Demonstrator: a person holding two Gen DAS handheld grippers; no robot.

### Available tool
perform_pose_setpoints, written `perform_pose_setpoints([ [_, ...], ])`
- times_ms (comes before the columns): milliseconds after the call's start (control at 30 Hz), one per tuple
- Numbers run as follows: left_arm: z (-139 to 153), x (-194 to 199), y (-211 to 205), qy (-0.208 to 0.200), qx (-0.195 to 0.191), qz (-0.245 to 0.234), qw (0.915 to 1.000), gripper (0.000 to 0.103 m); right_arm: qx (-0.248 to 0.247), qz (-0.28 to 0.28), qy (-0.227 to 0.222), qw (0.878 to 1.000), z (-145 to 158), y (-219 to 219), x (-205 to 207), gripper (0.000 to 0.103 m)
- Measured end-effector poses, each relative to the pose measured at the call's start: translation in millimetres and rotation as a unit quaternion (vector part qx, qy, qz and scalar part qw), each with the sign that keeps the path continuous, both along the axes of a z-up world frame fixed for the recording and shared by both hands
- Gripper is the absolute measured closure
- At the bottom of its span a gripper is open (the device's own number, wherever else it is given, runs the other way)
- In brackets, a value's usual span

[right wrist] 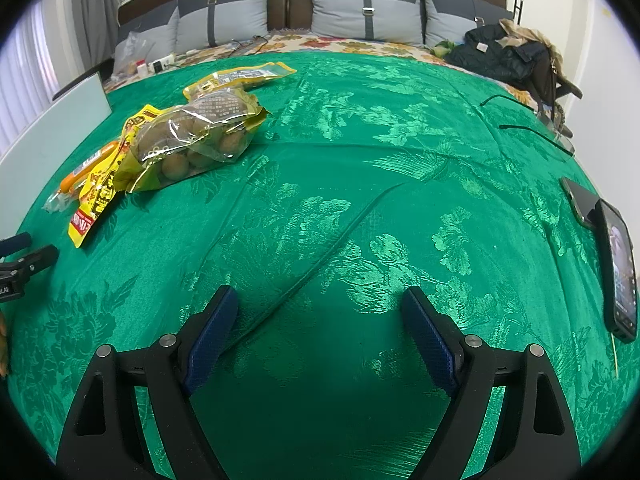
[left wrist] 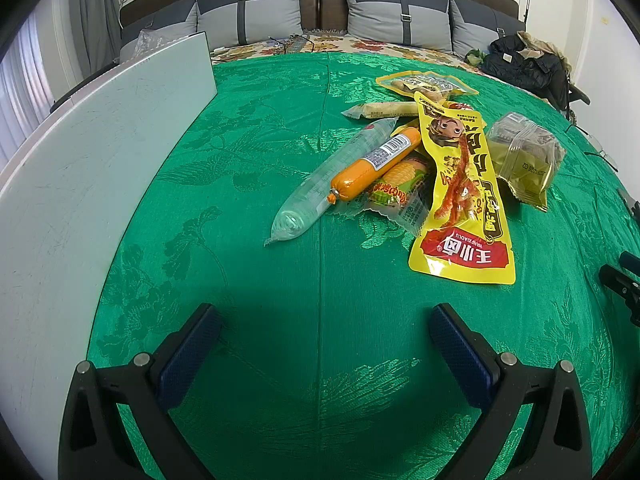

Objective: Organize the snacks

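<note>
A heap of snacks lies on the green cloth (left wrist: 280, 280). A long yellow pouch (left wrist: 464, 196) rests over an orange sausage (left wrist: 376, 164), a corn packet (left wrist: 400, 188) and a clear tube pack (left wrist: 332, 180). A clear bag of brown balls (left wrist: 524, 156) sits to its right, and a flat yellow pack (left wrist: 424, 82) lies behind. My left gripper (left wrist: 324, 320) hangs open over bare cloth, short of the heap. My right gripper (right wrist: 320, 304) is open too, over bare cloth, with the bag of balls (right wrist: 192, 140) and yellow pouch (right wrist: 100, 196) far to its left.
A large white board (left wrist: 92, 184) stands along the left of the cloth. Two phones (right wrist: 616, 268) lie at the right edge, with eyeglasses (right wrist: 536, 132) beyond them. Grey pillows (left wrist: 400, 12) and a dark jacket (left wrist: 524, 64) sit at the back.
</note>
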State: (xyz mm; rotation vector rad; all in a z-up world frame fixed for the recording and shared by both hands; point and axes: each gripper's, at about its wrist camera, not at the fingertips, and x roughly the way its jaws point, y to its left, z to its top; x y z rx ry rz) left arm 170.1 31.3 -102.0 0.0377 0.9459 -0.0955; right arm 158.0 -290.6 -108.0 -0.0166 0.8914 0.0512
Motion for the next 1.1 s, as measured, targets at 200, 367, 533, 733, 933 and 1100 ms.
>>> perform_pose_setpoints([
  [200, -0.1, 0.2, 0.1, 0.000, 0.000, 0.000, 1.0000, 0.000, 0.000, 0.000, 0.000, 1.000, 0.0, -0.1, 0.1, 0.016],
  [367, -0.2, 0.4, 0.2, 0.000, 0.000, 0.000, 1.0000, 0.000, 0.000, 0.000, 0.000, 1.000, 0.0, -0.2, 0.2, 0.016],
  [533, 0.2, 0.9, -0.2, 0.007, 0.001, -0.007, 0.9999, 0.000, 0.000, 0.000, 0.000, 1.000, 0.0, -0.3, 0.3, 0.016],
  [733, 28.3, 25.3, 6.9, 0.051, -0.046, -0.032, 0.9971, 0.001, 0.000, 0.000, 0.000, 1.000, 0.0, -0.4, 0.5, 0.016],
  [933, 56.3, 96.8, 12.3, 0.047, -0.053, 0.014, 0.9974, 0.001, 0.000, 0.000, 0.000, 1.000, 0.0, -0.4, 0.7, 0.016],
  [1100, 26.3, 128.6, -0.6, 0.094, -0.026, 0.014, 0.9951, 0.016, 0.000, 0.000, 0.000, 1.000, -0.2, -0.6, 0.9, 0.016],
])
